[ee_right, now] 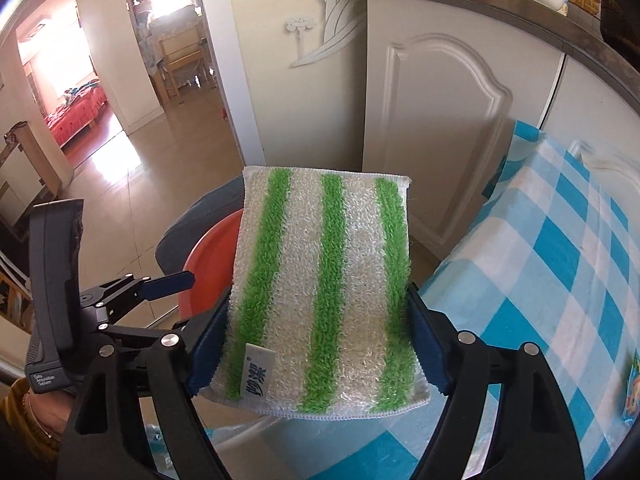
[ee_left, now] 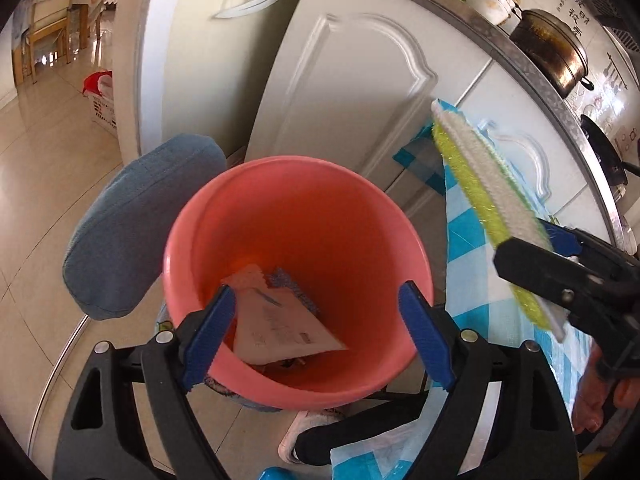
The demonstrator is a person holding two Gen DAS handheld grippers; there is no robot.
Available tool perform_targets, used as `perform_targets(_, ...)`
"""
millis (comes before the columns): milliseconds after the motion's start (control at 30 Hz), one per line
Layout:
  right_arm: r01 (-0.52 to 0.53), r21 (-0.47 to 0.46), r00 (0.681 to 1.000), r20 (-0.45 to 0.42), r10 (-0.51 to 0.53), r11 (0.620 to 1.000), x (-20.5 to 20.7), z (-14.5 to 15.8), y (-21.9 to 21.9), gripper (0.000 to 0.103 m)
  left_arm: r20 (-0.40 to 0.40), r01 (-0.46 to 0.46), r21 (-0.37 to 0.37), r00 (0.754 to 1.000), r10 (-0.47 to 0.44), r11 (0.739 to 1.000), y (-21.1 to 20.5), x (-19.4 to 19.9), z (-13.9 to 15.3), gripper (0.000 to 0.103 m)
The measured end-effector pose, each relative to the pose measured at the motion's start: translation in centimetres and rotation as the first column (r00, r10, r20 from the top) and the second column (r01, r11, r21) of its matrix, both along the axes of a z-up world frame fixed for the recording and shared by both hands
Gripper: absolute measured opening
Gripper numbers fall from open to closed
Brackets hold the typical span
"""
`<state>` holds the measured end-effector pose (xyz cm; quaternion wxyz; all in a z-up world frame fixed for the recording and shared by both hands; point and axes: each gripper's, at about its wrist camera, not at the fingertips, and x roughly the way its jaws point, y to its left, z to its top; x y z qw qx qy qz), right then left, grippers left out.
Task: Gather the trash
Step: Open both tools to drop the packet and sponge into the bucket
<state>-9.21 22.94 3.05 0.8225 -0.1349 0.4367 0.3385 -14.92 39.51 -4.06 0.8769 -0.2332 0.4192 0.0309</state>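
A pink plastic bin stands on the floor right under my left gripper, which hangs open over its mouth. Down inside the bin lie a crumpled white paper and a bluish scrap; neither pad touches them. My right gripper is shut on a green-and-white striped scrubbing cloth, its blue pads pressing both side edges. In the left wrist view this cloth shows edge-on to the right of the bin. In the right wrist view the bin peeks out behind the cloth, with the left gripper's blue pad beside it.
A blue padded chair back stands left of the bin. A table with a blue-checked cloth is at the right. White cabinet doors rise behind, with pots on the counter. Tiled floor stretches left toward a doorway.
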Motion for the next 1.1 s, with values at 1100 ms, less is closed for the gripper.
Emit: perform_targets(1100,0.342,0.399,0.932,-0.03,-0.361,0.851,-1.8,2.1,-17.7,0.091,-0.03,-0.01,-0.006,0.999,0.01,1.0,-2.6,-1.1,2.3,0.094)
